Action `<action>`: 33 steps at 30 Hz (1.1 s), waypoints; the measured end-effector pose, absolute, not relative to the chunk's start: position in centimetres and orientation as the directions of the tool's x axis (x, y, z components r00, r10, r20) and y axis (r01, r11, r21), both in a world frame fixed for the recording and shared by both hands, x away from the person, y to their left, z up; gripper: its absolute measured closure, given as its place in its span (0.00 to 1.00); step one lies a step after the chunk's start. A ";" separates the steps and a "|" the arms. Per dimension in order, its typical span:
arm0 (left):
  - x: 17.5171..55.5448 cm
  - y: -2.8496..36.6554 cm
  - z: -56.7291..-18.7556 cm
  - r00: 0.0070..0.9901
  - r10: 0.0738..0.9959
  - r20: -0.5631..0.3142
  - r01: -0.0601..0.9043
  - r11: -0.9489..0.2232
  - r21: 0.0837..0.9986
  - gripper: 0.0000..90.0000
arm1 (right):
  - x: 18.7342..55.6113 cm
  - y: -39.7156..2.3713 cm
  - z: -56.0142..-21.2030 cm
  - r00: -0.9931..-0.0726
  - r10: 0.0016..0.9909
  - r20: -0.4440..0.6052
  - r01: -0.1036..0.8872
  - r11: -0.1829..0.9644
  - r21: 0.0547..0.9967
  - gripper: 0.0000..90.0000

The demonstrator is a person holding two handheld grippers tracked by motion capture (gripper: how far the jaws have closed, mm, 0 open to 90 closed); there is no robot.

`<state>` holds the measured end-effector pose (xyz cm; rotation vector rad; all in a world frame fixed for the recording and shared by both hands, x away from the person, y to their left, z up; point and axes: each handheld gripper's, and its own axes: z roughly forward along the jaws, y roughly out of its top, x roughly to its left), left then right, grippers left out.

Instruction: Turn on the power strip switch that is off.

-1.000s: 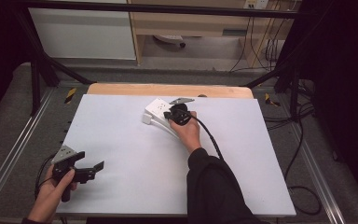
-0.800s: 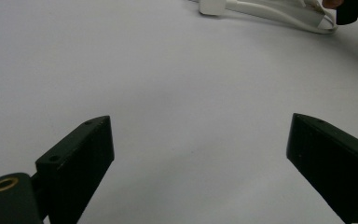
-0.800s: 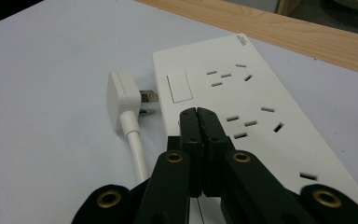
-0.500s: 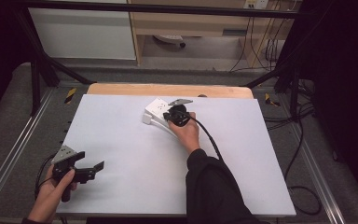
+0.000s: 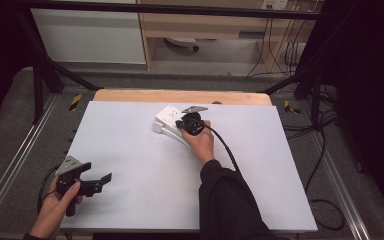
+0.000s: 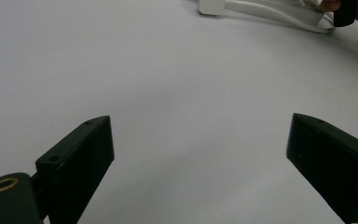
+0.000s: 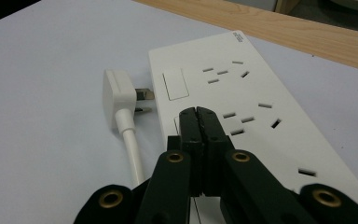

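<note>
Pressing down on a white power strip (image 7: 242,107) near the top centre of the high view, the right gripper (image 7: 200,114) has its jaws fully closed, nothing between them, tips on the strip beside its switch. A white plug (image 7: 119,98) lies just left. Lower left, the left gripper (image 5: 92,182) sits wide open, empty, over the white table (image 5: 145,190).

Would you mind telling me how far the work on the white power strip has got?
Done: the right gripper, jaws shut, has reached the power strip and rests its tips by a rocker switch. In hand: apparently pressing that switch. Left: the white plug lies unplugged beside the strip; the left gripper waits open, apart.
</note>
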<state>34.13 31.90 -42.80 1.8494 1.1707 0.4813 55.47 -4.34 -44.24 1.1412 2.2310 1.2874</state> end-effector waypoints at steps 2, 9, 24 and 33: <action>34.1 31.9 -42.8 0.482 0.867 -0.122 0.530 -0.178 0.829 0.08 | 55.5 -4.4 -44.2 -0.629 0.770 0.106 0.480 0.277 0.833 1.00; 34.1 31.9 -42.8 0.479 0.869 -0.124 0.531 -0.174 0.829 0.08 | 55.5 -4.7 -44.4 -0.614 0.780 0.123 0.497 0.261 0.828 1.00; 34.1 31.9 -42.8 0.481 0.869 -0.116 0.528 -0.182 0.829 0.08 | 55.6 -4.5 -44.2 -0.617 0.778 0.117 0.503 0.275 0.819 1.00; 34.0 31.8 -42.8 0.482 0.869 -0.112 0.527 -0.185 0.830 0.08 | 55.3 -4.6 -43.2 -0.622 0.776 0.103 0.490 0.284 0.824 1.00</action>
